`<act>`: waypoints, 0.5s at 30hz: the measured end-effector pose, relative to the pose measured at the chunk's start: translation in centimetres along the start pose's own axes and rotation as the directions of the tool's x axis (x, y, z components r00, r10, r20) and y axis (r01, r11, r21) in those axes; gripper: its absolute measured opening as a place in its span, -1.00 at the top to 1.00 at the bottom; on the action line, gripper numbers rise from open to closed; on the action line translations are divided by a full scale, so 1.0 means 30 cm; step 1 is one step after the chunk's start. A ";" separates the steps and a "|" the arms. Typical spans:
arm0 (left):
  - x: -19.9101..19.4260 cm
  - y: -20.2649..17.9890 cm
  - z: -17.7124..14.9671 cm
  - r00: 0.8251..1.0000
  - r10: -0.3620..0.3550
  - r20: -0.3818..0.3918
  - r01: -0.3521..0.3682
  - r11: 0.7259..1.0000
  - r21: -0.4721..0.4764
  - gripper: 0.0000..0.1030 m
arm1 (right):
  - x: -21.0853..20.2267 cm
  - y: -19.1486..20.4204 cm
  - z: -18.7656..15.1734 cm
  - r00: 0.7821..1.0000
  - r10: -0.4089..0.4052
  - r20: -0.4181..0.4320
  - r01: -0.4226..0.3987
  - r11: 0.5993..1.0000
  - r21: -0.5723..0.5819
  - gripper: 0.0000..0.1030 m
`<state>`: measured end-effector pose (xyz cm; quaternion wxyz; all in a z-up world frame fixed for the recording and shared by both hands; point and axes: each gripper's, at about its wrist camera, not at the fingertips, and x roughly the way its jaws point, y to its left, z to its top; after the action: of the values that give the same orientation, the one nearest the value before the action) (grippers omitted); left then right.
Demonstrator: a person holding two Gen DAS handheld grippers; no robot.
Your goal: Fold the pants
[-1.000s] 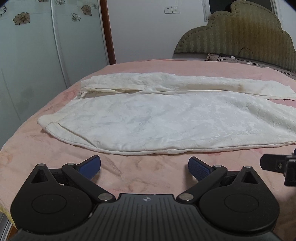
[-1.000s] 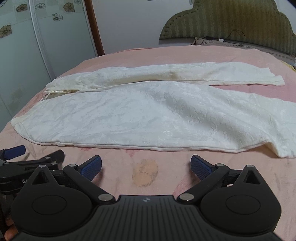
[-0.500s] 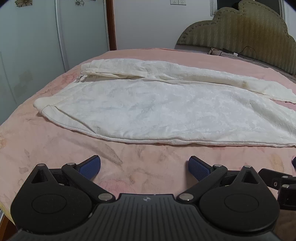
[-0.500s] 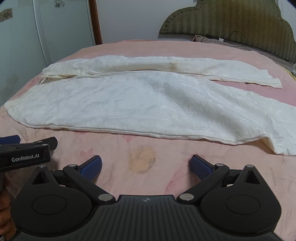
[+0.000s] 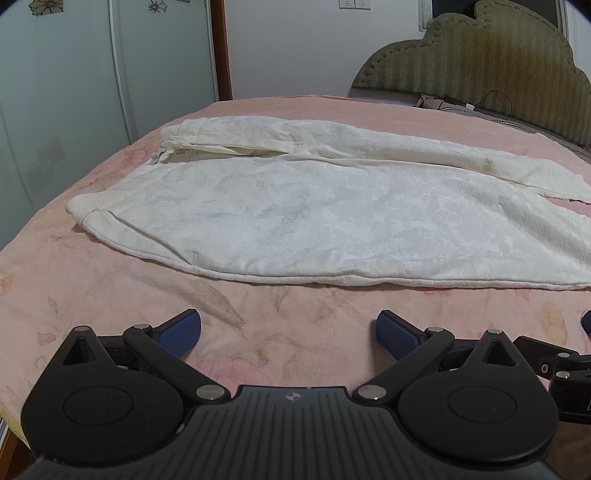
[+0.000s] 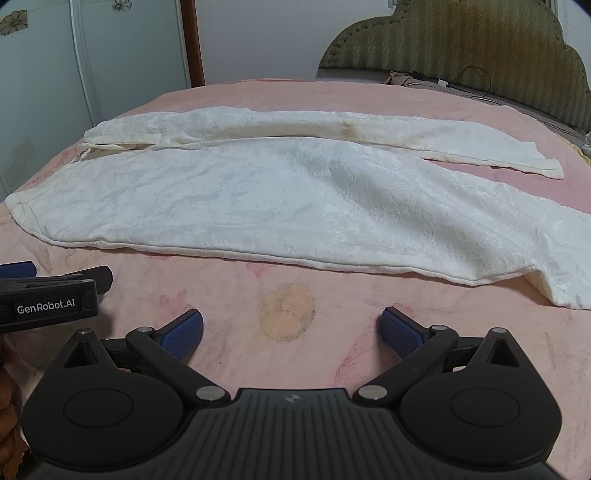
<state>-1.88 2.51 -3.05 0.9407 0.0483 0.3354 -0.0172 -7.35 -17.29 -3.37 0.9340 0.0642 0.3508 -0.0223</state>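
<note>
Both tongs, left (image 5: 289, 329) and right (image 6: 291, 328), gape wide, empty, poised short of cream pants (image 6: 295, 206) spread flat on pink bed (image 5: 258, 325), legs apart for folding.

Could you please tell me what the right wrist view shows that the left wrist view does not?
Only the right wrist view shows the far leg's hem, the near leg's hem and the orange flower print. Only the left wrist view shows the wall sockets. Both share the white pants, the pink bedspread, the headboard, and open grippers, left gripper and right gripper.
</note>
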 end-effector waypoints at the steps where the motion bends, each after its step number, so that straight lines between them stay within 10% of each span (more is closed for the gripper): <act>1: 0.000 0.000 0.000 1.000 0.000 0.000 0.000 1.000 0.000 -1.00 | 0.001 0.000 -0.001 1.000 0.001 0.001 -0.001 1.000 0.001 -1.00; 15: 0.001 -0.003 -0.003 1.000 -0.002 -0.001 0.002 1.000 -0.003 -1.00 | 0.000 0.004 -0.010 1.000 -0.003 0.023 0.003 1.000 0.006 -1.00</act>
<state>-1.92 2.43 -3.13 0.9405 0.0466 0.3360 -0.0177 -7.53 -17.14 -3.57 0.9378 0.0662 0.3399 -0.0256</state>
